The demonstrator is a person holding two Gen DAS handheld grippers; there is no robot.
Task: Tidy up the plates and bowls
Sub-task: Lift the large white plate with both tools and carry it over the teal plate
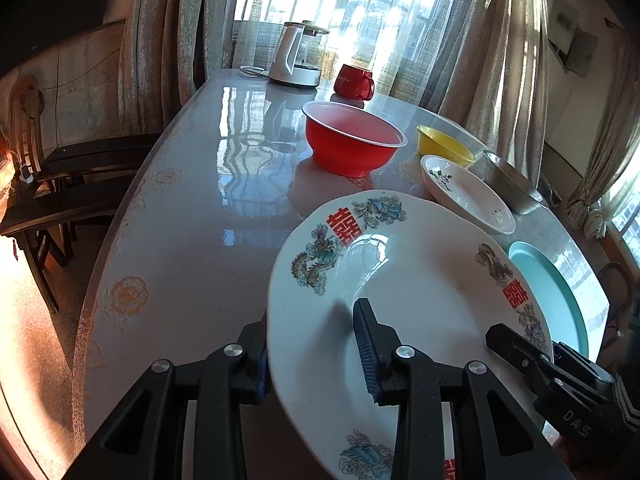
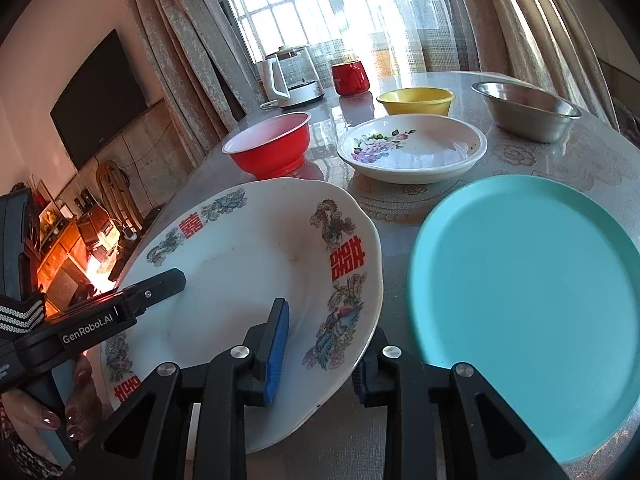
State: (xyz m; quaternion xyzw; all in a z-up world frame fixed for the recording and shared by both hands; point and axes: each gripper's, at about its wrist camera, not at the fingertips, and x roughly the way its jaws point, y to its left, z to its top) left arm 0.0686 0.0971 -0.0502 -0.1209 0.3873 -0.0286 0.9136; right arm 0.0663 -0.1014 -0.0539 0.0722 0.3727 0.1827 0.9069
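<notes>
A large white plate with dragon and red character prints is held tilted above the table by both grippers. My left gripper straddles its left rim, one finger under and one on top. My right gripper straddles its right rim the same way. A teal plate lies flat on the table to the right. A white flowered dish, a red bowl, a yellow bowl and a steel bowl stand behind.
A white kettle and a red mug stand at the table's far end by the curtained window. A dark wooden chair stands left of the glossy table.
</notes>
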